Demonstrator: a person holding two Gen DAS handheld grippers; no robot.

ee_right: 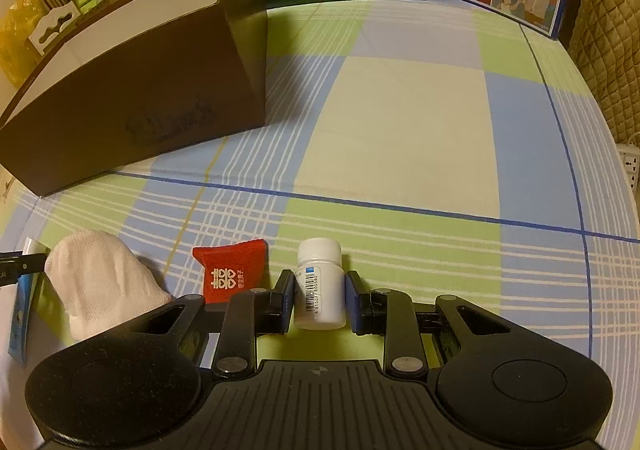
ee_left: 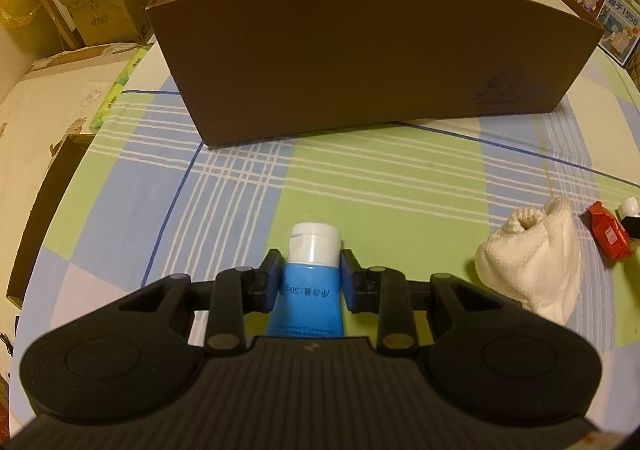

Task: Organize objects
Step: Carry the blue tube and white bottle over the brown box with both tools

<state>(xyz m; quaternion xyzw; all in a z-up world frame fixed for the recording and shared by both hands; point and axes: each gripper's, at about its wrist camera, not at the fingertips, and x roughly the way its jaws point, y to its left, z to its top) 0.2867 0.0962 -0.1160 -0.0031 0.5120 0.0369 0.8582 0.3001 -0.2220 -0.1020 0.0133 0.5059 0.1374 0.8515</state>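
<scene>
Left wrist view: left tool [ee_left: 309, 277] is clamped on a blue tube [ee_left: 308, 290] w/ white cap [ee_left: 314, 242], pads pressing both sides just below the cap, cap pointing fwd away from the cam. Grip near the cap end prob. keeps the soft body from folding. Tube sits low over the checked cloth [ee_left: 380, 185]; can't tell if it touches the cloth or is lifted. Brown box [ee_left: 360, 61] stands straight ahead, open top, white inside, apart from the tube; likely where things go. To the right on the cloth: white rolled sock [ee_left: 532, 266], then a red packet [ee_left: 606, 236] and a small white-capped item at the frame edge, too cut off to ID.

Right wrist view: right tool [ee_right: 319, 300] is nearly closed around a white pill bottle [ee_right: 320, 290] lying on its side, cap fwd, barcode up. Left pad touches the bottle; a thin gap seems to show at the right pad, so firm hold isn't certain. The red packet lies just left of the bottle, not touching; the sock is further left, w/ the left tool & tube at the frame edge beyond it. The box sits upper left, well apart. Judged: both hands pick at once so the two items go to the box in one trip.
</scene>
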